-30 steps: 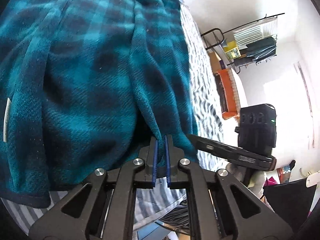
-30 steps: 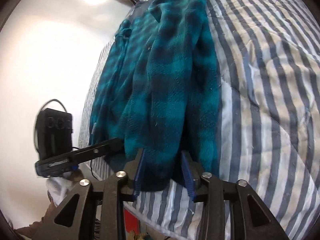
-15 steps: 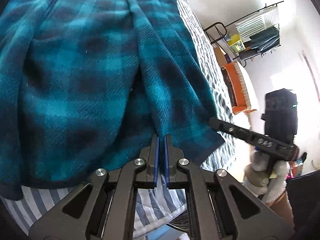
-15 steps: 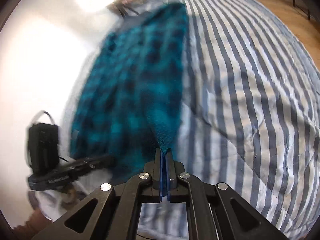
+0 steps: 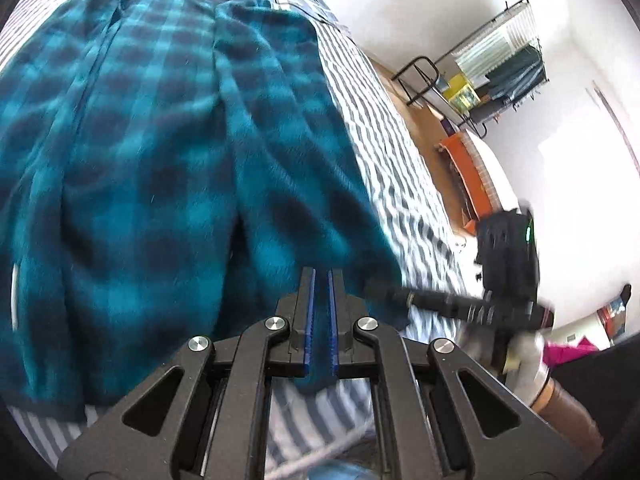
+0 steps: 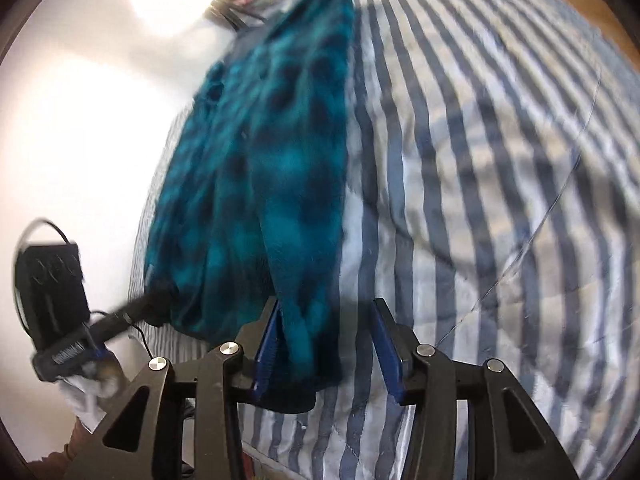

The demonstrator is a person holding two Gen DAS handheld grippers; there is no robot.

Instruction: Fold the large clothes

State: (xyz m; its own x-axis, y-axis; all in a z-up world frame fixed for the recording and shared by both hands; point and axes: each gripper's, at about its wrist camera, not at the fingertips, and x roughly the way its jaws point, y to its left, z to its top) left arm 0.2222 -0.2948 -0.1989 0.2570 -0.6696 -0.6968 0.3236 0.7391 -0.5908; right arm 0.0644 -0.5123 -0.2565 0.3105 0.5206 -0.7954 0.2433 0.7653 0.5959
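No brand or writing I can actually read anywhere. The left gripper [image 5: 321, 276] has its fingers pinched tight on the hem of the teal plaid fleece [image 5: 160, 160], which lies spread across the striped bedspread [image 6: 480, 160]. The right gripper [image 6: 326, 312] is opening, with a fold of fleece hanging loose between its fingers.

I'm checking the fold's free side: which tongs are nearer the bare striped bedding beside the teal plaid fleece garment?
Right. The right tongs straddle the garment's edge next to bare striped bedding, jaws opening. The left tongs pinch fleece farther in.
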